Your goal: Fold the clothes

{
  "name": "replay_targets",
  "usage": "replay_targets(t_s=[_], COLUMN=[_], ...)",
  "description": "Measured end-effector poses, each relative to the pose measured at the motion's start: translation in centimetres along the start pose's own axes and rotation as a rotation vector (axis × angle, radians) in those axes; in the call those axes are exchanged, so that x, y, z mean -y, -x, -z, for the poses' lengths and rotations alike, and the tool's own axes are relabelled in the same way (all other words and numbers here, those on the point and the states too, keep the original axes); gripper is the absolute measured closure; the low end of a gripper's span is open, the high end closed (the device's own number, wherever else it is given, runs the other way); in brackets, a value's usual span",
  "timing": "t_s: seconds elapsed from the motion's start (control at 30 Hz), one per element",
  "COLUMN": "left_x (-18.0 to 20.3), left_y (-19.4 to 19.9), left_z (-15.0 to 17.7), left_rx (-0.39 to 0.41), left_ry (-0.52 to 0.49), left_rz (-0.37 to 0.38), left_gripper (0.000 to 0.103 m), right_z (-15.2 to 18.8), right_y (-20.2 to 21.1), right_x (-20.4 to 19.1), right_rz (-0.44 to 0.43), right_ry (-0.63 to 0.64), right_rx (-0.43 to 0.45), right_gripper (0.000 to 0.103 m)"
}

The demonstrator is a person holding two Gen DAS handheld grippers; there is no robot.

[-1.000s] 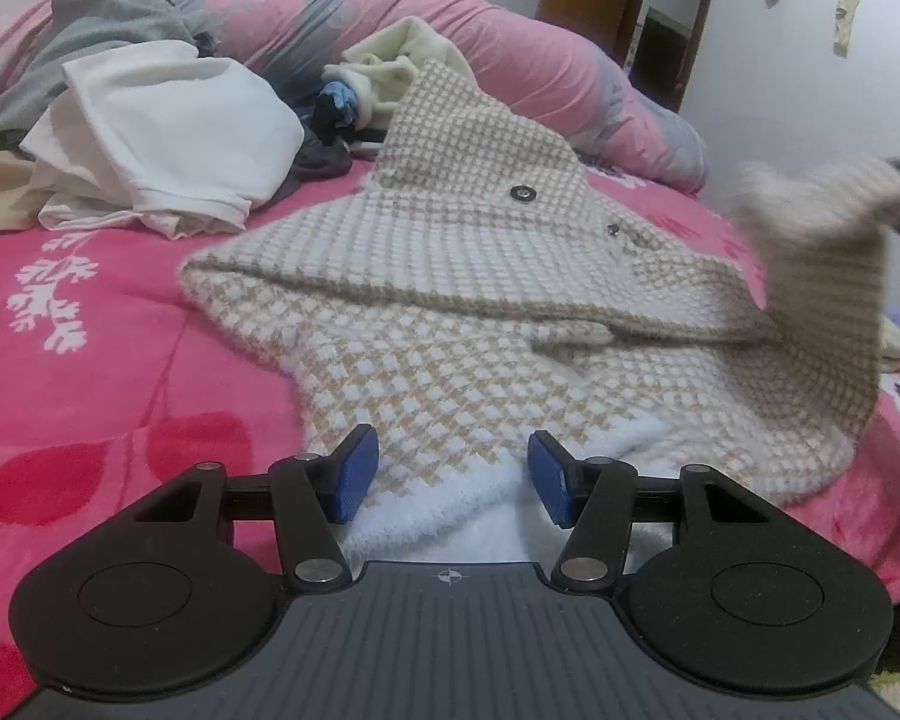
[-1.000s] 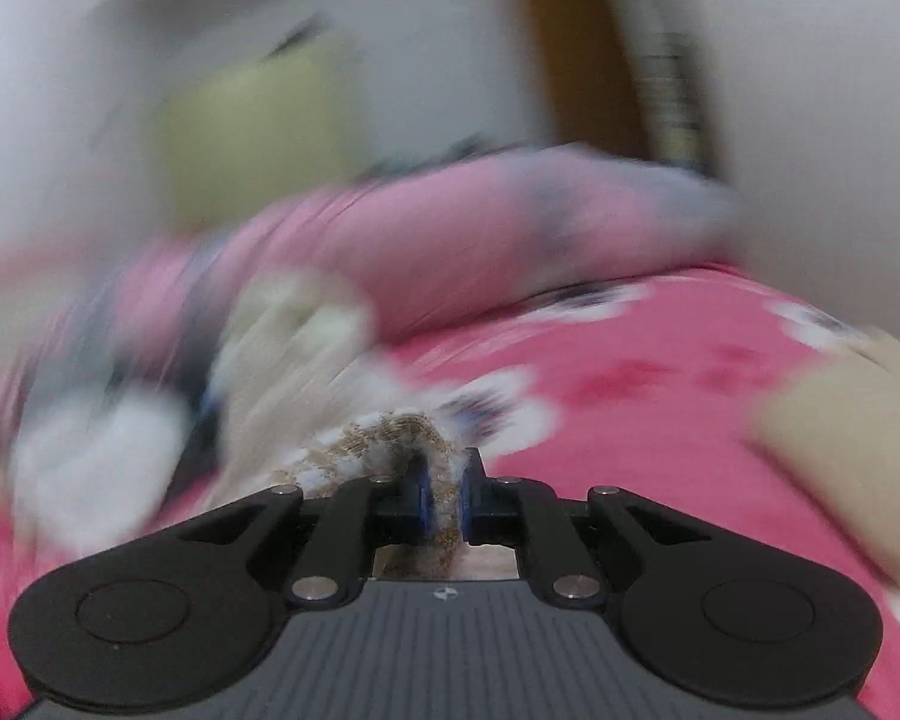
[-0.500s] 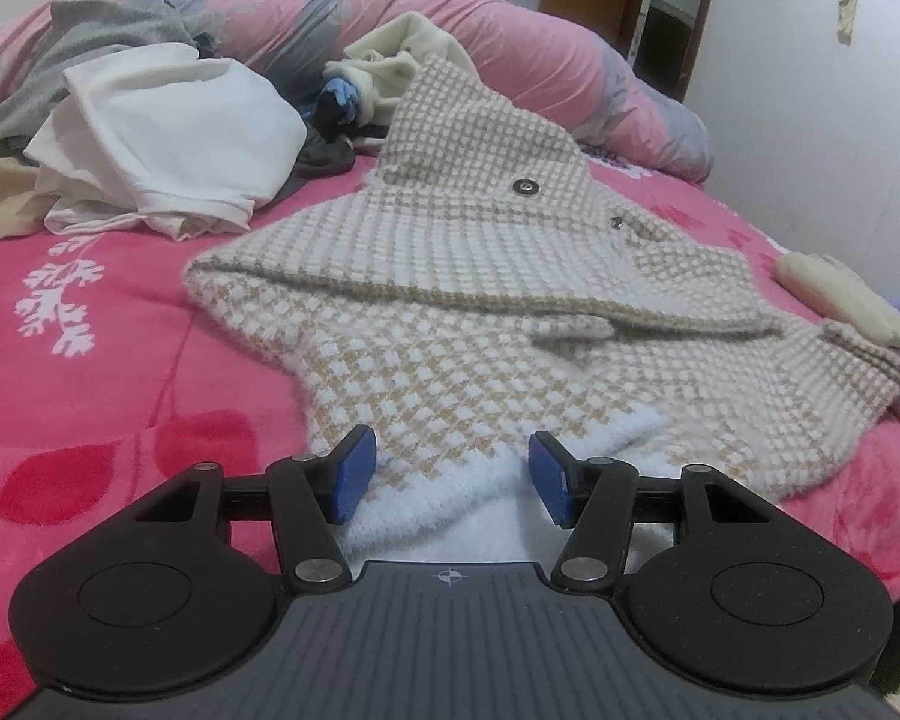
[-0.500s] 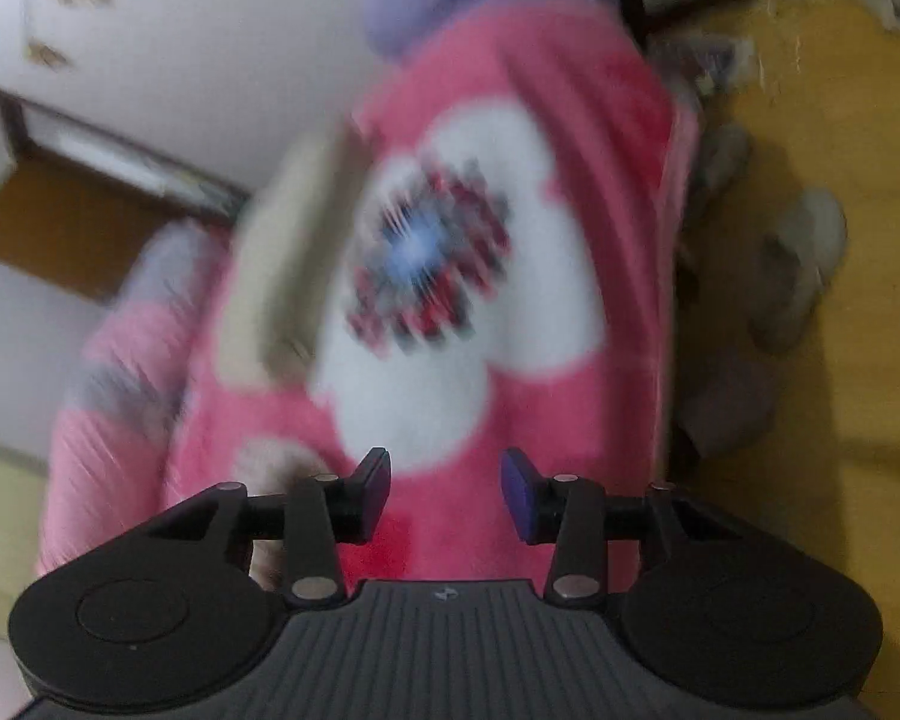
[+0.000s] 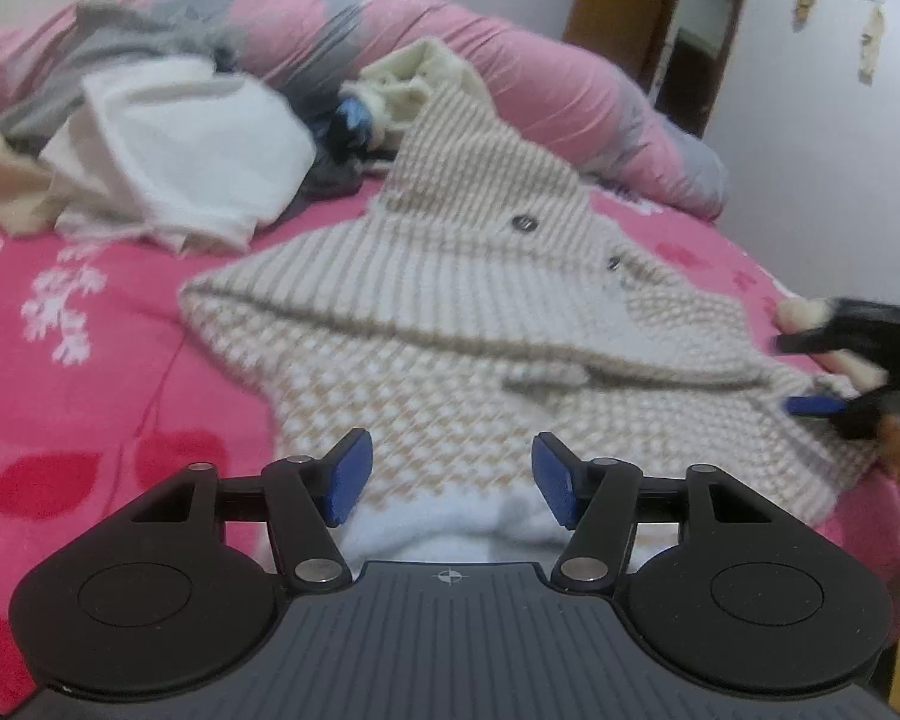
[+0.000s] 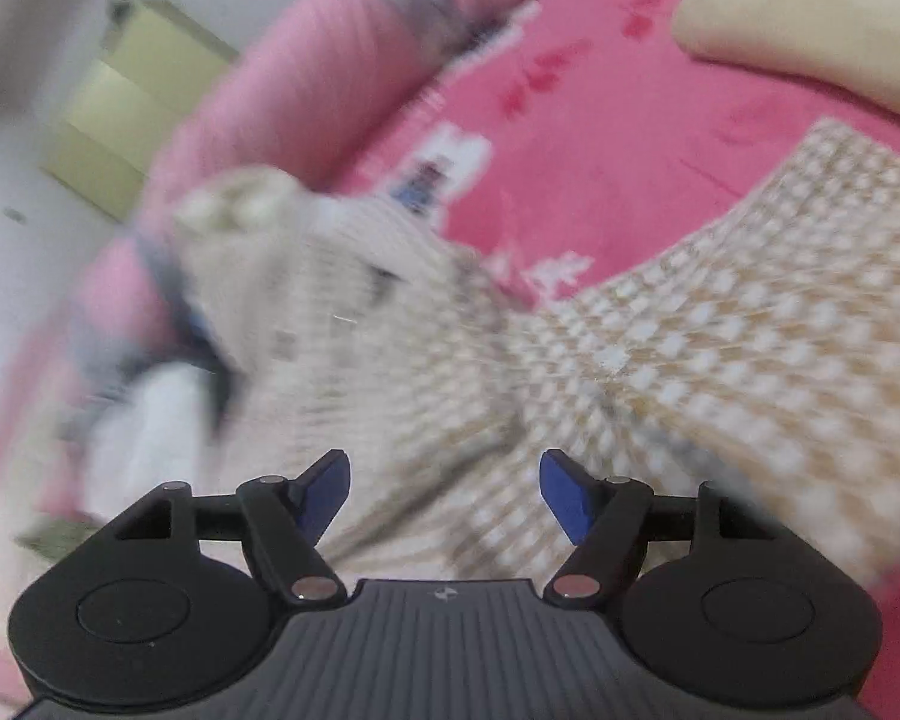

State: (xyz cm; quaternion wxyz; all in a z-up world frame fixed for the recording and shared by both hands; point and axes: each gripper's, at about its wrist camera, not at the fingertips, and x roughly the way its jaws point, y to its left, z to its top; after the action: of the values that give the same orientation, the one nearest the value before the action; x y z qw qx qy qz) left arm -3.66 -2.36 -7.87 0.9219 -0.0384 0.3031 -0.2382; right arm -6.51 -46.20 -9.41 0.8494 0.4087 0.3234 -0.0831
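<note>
A beige-and-white checked knit jacket point(image 5: 450, 324) with dark buttons lies spread on the pink bedspread point(image 5: 90, 372), its white fleece lining point(image 5: 450, 525) showing at the near hem. My left gripper point(image 5: 447, 480) is open and empty just above that hem. My right gripper point(image 6: 444, 489) is open and empty, hovering over the jacket's right side point(image 6: 720, 348); it also shows in the left wrist view point(image 5: 810, 375) at the jacket's right edge. The right wrist view is motion-blurred.
A pile of unfolded clothes, white point(image 5: 180, 150), grey and cream, lies at the back left. A rolled pink-and-grey duvet point(image 5: 540, 90) runs along the far side. A cream folded item point(image 6: 810, 24) lies at the right. The bed's edge is at the right.
My right gripper let go of the jacket's right sleeve, swung away over the bed edge, then came back open over the jacket's right side. The sleeve now lies flat. My left gripper stayed open.
</note>
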Motion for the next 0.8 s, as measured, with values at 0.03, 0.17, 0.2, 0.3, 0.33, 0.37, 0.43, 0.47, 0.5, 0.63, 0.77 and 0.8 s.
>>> replay_targets(t_s=[0.03,0.17,0.2,0.3,0.33,0.37,0.43,0.47,0.5,0.63,0.77,0.8], left_x=[0.4,1.5,1.5,1.3,1.1,1.0,0.7,0.5,0.3,-0.4,-1.1,-1.3], left_y=[-0.1,-1.3,-1.5,-1.6,-1.6,-1.6,-1.7,-1.7,-1.6,-1.4,-1.0,-0.8], left_z=[0.0,0.6,0.9,1.5,1.6,1.6,1.7,1.8,1.8,2.1,2.2,2.1], left_rx=[0.008,-0.013,-0.018,-0.011,-0.008,-0.006,-0.003,0.000,0.002,0.012,0.020,0.022], left_ry=[-0.018,-0.073,-0.072,-0.054,-0.049,-0.045,-0.035,-0.030,-0.026,-0.008,0.015,0.021], left_rz=[0.003,-0.002,-0.004,0.006,0.012,0.019,0.035,0.040,0.046,0.069,0.076,0.069], left_gripper=[0.040,0.040,0.040,0.039,0.038,0.038,0.037,0.036,0.036,0.036,0.036,0.036], right_z=[0.2,1.2,1.2,0.6,0.2,-0.3,-1.2,-1.6,-2.1,-3.9,-4.2,-3.6], right_y=[-0.8,-1.3,-1.1,0.2,0.7,1.1,0.6,0.1,-0.3,-2.0,-3.0,-3.0], right_x=[-0.3,-2.2,-2.3,-2.5,-2.5,-2.4,-4.7,-6.1,-7.5,-13.1,-23.7,-26.6], right_rz=[0.003,0.035,0.037,0.007,-0.030,-0.067,-0.111,-0.130,-0.149,-0.226,-0.436,-0.492], right_ry=[0.018,0.098,0.105,0.105,0.088,0.072,0.086,0.097,0.109,0.155,0.302,0.352], right_rx=[0.010,0.068,0.079,0.110,0.116,0.122,0.109,0.100,0.091,0.054,0.001,-0.025], right_gripper=[0.029,0.047,0.055,0.092,0.092,0.092,0.092,0.093,0.093,0.093,0.093,0.093])
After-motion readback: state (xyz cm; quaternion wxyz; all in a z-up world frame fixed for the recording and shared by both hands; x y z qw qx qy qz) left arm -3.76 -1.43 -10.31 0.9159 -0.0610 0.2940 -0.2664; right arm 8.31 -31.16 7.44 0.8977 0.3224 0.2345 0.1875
